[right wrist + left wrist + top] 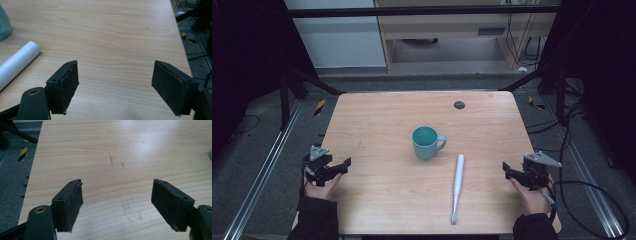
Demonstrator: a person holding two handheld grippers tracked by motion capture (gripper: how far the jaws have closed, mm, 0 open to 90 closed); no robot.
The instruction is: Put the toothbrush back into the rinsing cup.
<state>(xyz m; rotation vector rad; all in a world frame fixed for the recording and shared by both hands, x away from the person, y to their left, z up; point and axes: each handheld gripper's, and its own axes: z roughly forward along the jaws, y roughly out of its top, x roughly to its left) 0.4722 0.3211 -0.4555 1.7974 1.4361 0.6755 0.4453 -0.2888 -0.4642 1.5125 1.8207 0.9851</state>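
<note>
Your left gripper (pixel 343 164) sits at the left edge of the worktop (pixel 387 195), jaws spread wide with nothing between them. In the left gripper view (pixel 117 195) its jaws frame bare wood marked by a few faint dark scratches (pixel 111 160), and the worktop's left edge runs just beside the left jaw, with grey floor and a yellow-and-black hazard strip (pixel 23 153) beyond it.

Your right gripper (pixel 508 170) sits at the right edge, jaws likewise wide and empty. In the right gripper view (pixel 115 75) the right edge of the worktop passes close by the right jaw, with cables on the floor beyond.

The teal mug (pixel 427 142) stands upright near the centre of the worktop, handle toward your right. The white electric toothbrush (pixel 457 187) lies flat just to the right of the mug and nearer to you, apart from it, its brush head close to the near edge. The thick end of the toothbrush (pixel 17 63) and a sliver of the mug (pixel 5 23) appear at the left of the right gripper view.

Open wood lies between each gripper and these two items. A small dark round disc (pixel 459 105) sits near the far edge. No legible brand, label or writing can be made out on the mug or the toothbrush.
</note>
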